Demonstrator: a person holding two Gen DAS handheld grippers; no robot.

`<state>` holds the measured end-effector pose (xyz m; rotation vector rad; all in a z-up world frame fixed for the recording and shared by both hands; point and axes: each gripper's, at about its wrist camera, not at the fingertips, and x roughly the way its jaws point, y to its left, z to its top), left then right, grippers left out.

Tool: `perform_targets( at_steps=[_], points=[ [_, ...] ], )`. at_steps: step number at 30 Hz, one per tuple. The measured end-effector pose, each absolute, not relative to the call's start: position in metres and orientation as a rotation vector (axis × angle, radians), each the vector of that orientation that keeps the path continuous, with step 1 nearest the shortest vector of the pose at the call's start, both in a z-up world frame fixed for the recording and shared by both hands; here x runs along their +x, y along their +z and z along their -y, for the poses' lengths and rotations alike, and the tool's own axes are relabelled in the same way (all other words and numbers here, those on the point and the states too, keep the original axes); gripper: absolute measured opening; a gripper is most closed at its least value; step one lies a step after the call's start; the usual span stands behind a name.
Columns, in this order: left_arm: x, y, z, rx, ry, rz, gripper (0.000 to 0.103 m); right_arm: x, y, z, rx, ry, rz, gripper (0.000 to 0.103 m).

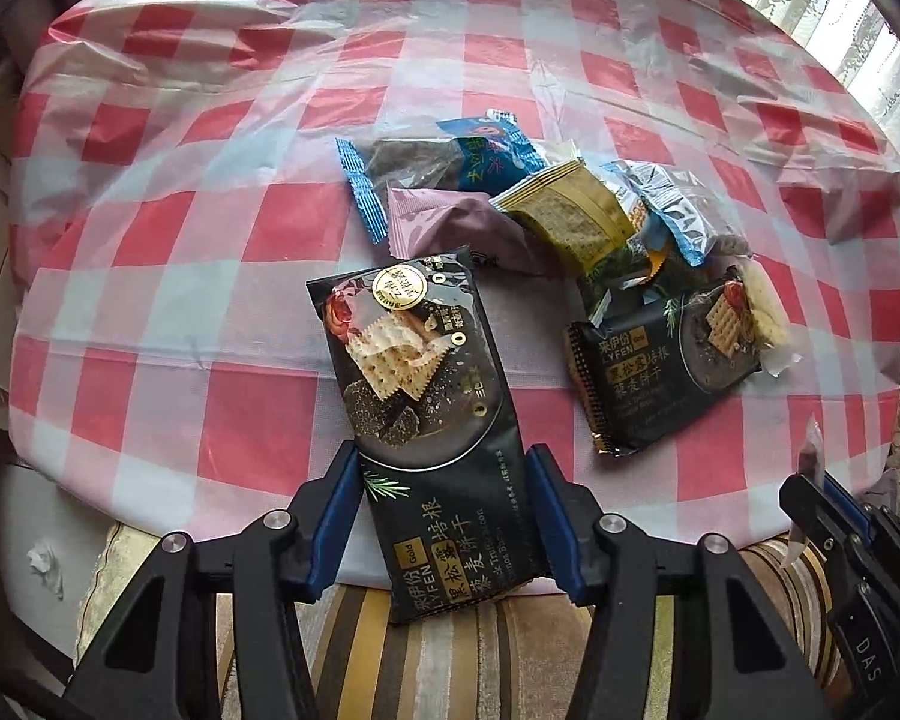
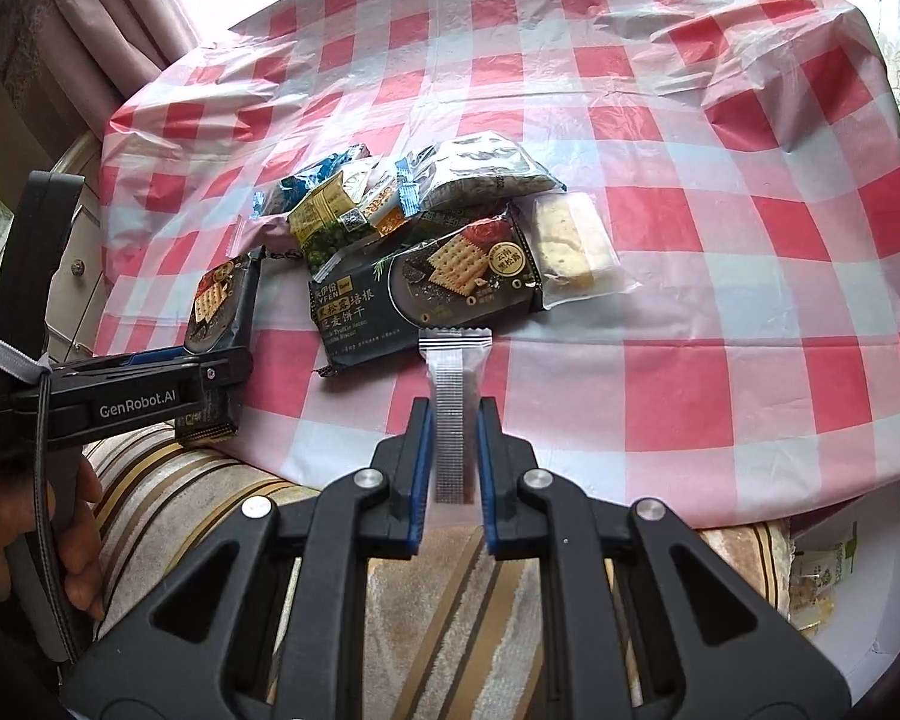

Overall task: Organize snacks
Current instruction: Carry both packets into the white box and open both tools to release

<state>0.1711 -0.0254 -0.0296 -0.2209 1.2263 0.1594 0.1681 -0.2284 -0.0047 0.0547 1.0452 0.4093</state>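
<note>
In the left wrist view my left gripper [image 1: 444, 465] is shut on a long black cracker packet [image 1: 432, 396], its blue pads pressing both long edges; the packet's near end hangs past the table edge. The right wrist view shows my right gripper [image 2: 455, 414] shut on a small clear packet with a silvery seam [image 2: 455, 378], held edge-on above the table's front edge. A pile of snack packets [image 1: 510, 198] lies mid-table, with a second black cracker packet [image 2: 426, 294] at its front and a clear-wrapped pale biscuit [image 2: 576, 246] at its right. The left gripper [image 2: 222, 369] appears at that view's left.
A red-and-white checked plastic cloth [image 1: 222, 228] covers the table. A striped cushion [image 2: 168, 480] lies below the front edge. A hand [image 2: 84, 540] grips the left tool. Curtains [image 2: 102, 18] hang behind, drawers [image 2: 78, 276] stand at left, and a white container with packets [image 2: 822, 588] sits low right.
</note>
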Motion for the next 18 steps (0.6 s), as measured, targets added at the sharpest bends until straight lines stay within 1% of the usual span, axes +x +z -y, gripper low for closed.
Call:
perform_targets(
  at_steps=[2,6,11,18],
  points=[
    [0.169,-0.03,0.029,-0.224,0.153,-1.211,0.055,0.165,-0.003,0.235,0.072,0.401,-1.038,0.017],
    [0.156,-0.01,0.036,-0.237,0.114,-1.165,0.055,0.16,0.001,0.253,0.12,0.383,-1.029,0.017],
    [0.161,0.001,0.066,-0.22,0.035,-1.136,0.055,0.151,0.007,0.283,0.19,0.356,-1.008,0.017],
    [0.155,0.017,0.134,-0.141,-0.128,-1.124,0.055,0.132,0.008,0.337,0.257,0.257,-0.988,0.017]
  ],
)
